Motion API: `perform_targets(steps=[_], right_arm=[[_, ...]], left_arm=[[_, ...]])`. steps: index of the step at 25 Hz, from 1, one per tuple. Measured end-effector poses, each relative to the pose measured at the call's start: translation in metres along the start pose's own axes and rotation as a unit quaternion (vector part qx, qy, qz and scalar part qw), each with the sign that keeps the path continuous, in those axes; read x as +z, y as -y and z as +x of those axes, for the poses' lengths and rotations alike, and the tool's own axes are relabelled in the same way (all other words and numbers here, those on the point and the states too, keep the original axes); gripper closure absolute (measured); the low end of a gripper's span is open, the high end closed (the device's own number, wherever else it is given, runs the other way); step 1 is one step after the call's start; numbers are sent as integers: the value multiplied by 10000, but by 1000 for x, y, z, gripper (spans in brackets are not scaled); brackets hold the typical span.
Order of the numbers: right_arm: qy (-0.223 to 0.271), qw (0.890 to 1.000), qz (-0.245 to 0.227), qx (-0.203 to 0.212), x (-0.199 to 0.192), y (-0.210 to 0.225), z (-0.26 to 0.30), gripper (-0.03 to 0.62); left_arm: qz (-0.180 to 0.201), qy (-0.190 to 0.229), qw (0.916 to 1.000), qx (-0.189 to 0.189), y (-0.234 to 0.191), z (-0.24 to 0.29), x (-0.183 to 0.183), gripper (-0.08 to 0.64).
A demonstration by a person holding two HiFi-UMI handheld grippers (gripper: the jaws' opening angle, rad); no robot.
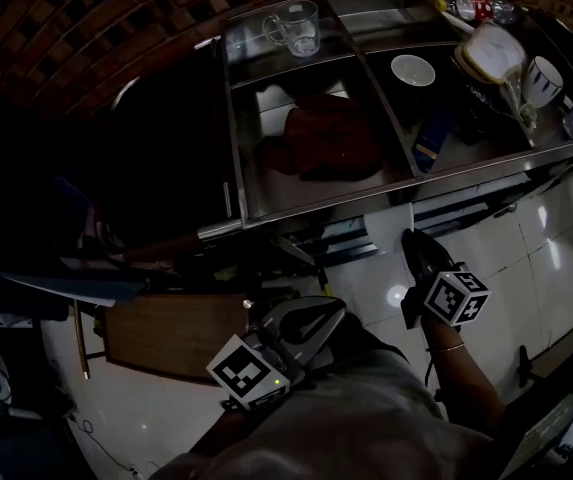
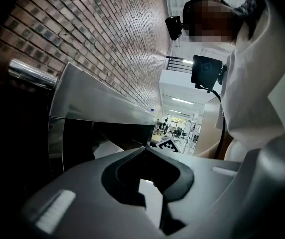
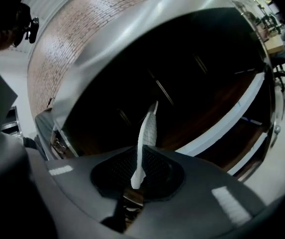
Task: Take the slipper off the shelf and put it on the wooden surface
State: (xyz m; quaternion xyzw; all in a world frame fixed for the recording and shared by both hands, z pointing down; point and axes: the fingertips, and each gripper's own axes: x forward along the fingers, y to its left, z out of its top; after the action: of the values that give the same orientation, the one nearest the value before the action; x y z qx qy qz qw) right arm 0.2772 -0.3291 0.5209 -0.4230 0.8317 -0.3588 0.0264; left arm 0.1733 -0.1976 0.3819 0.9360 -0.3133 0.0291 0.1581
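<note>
On the shelf point(image 1: 366, 196), the slipper point(image 1: 326, 138) is seen ungripped. Left hand-held gripper point(image 1: 328, 310) and right hand-held gripper point(image 1: 412, 238) are shown closed, empty.

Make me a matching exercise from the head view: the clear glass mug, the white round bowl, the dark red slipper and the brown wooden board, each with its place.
1. clear glass mug
2. white round bowl
3. dark red slipper
4. brown wooden board

A. off the shelf, lower left
B. right of the metal divider
C. top of the picture, left of the divider
D. left of the divider, below the mug in the picture

Pairs: 1-C, 2-B, 3-D, 4-A
</note>
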Motion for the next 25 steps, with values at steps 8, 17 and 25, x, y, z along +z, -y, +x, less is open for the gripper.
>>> perform_targets(steps=[8,17,25], right_arm=[[269,9985,-423,-221,-22,-66,-71,561],[792,9931,-293,-813,-107,-160,-163,561],[673,9949,-207,-725,-192,-263,-214,561]], left_arm=[[130,115,9998,-93,20,-55,-3,563],[309,237,9988,-281,62,-192,-19,563],[335,220,9992,80,72,-316,-36,563]])
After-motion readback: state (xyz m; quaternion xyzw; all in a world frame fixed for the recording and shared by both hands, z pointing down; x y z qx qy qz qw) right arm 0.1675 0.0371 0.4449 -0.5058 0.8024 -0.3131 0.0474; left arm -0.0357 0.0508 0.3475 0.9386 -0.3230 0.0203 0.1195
